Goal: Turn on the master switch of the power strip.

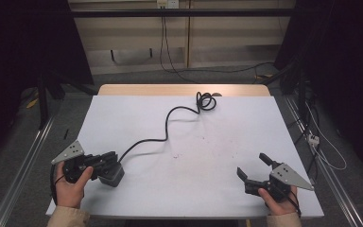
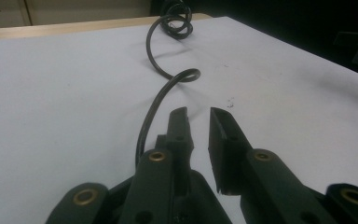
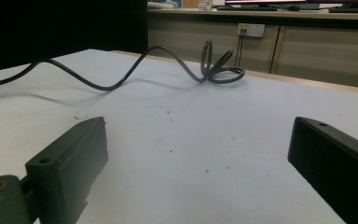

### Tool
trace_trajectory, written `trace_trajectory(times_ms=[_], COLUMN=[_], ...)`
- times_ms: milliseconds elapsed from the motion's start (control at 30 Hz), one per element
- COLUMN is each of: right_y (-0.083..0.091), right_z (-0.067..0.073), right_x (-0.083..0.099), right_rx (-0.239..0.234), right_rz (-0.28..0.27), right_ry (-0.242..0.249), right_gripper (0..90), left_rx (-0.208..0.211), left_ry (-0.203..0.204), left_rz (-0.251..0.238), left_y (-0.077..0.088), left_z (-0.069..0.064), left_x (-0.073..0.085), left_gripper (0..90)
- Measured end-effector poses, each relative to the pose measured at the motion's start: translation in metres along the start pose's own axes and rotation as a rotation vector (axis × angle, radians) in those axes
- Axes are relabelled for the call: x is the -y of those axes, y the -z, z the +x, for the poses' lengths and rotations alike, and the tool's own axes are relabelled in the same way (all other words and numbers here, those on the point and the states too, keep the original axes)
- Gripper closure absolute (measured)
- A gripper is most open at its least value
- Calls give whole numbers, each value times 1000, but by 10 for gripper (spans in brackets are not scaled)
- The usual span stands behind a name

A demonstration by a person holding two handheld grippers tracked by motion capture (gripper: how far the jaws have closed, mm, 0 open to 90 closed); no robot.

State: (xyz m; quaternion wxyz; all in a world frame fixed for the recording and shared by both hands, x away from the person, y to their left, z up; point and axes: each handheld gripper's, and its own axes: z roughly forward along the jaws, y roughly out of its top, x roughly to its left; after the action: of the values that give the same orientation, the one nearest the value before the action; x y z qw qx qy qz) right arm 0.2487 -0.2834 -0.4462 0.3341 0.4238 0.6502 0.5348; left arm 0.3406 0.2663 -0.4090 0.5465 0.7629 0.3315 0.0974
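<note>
Cable (image 1: 170, 124) on table (image 1: 227, 189) (coiled far end), right claw (image 1: 255, 168) open

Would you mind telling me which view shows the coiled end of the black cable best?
The right gripper view: the coil stands close and sharp, loops visibly lifted off the table. In the high view it is small, near the far edge. The left gripper view shows it dim, cut by the top edge.
</note>
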Motion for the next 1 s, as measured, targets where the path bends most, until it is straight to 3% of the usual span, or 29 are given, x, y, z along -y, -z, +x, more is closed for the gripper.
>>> trace_trajectory(times_ms=[433, 1000], right_y=[-1, -1], right_z=[-1, -1], right_x=[0, -1], right_rx=[3, 4], right_rz=[0, 1], right_ry=[3, 8], right_gripper=[40, 42], left_rx=[2, 17], left_ry=[-18, -24], left_rz=[38, 39], left_y=[4, 14], left_z=[3, 4], left_x=[0, 2], left_gripper=[849, 900])
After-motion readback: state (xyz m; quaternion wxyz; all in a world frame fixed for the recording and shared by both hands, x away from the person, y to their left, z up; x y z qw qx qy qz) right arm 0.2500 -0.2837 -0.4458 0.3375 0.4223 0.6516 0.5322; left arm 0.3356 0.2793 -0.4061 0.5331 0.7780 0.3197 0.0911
